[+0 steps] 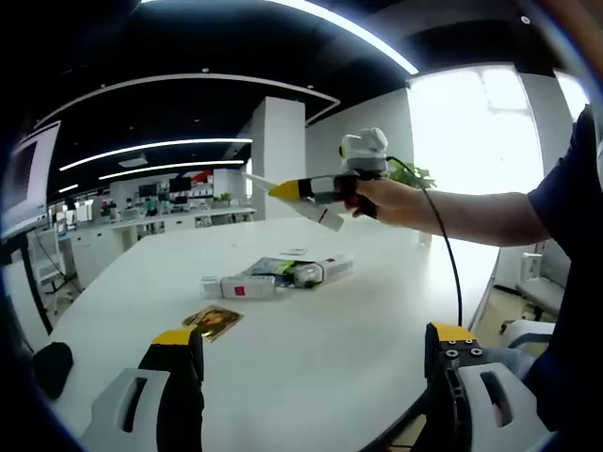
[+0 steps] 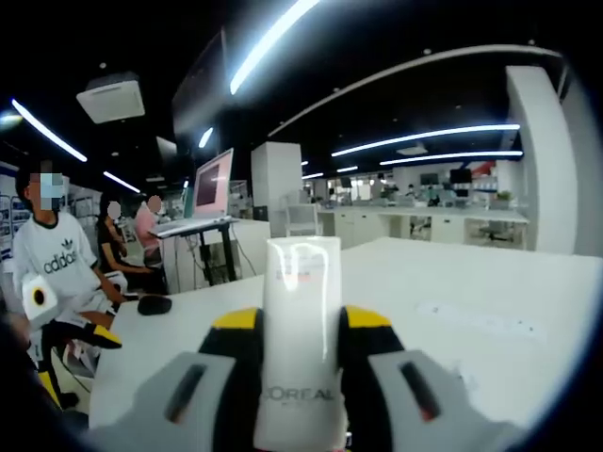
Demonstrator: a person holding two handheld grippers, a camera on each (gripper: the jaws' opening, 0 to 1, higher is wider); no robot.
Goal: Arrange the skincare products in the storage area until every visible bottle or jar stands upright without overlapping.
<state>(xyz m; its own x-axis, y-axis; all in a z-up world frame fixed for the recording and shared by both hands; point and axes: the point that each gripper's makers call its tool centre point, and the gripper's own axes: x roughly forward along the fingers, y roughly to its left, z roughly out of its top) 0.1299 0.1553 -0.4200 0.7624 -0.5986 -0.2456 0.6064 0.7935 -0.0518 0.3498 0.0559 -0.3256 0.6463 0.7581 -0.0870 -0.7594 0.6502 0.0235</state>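
A: Right gripper (image 2: 298, 330) status?

B: Clamped on a white tube (image 2: 301, 334). Yellow-tipped jaws press both sides. Long axis runs along the jaws, straight away from the camera. "L'OREAL" printed near the close end; red print near the far end.

A: Same gripper (image 1: 283, 189) seen from the left gripper view?

B: Held in a hand (image 1: 396, 201) above the table (image 1: 377, 311), well clear of it. Tube (image 1: 325, 216) slants down to the right from the yellow jaw tips. Cable hangs from the hand toward the table edge.

A: Left gripper (image 1: 316, 353) status?

B: Spread wide, holding nothing. Jaws rise at the bottom left and bottom right, bare tabletop between.

A: Remaining products?

B: Lying flat in a cluster (image 1: 278, 276) near the table centre, none upright. White bottle (image 1: 236, 286) with a red label at the left, long axis roughly left-right. Several more pieces just right of it, touching or overlapping; exact count cannot be told. Flat gold packet (image 1: 213, 321) apart from the cluster, nearer the left jaw.

A: Surroundings?

B: Black mouse (image 2: 154, 304) at the table's far side. People seated (image 2: 58, 273) beyond it, near a monitor (image 2: 213, 184).
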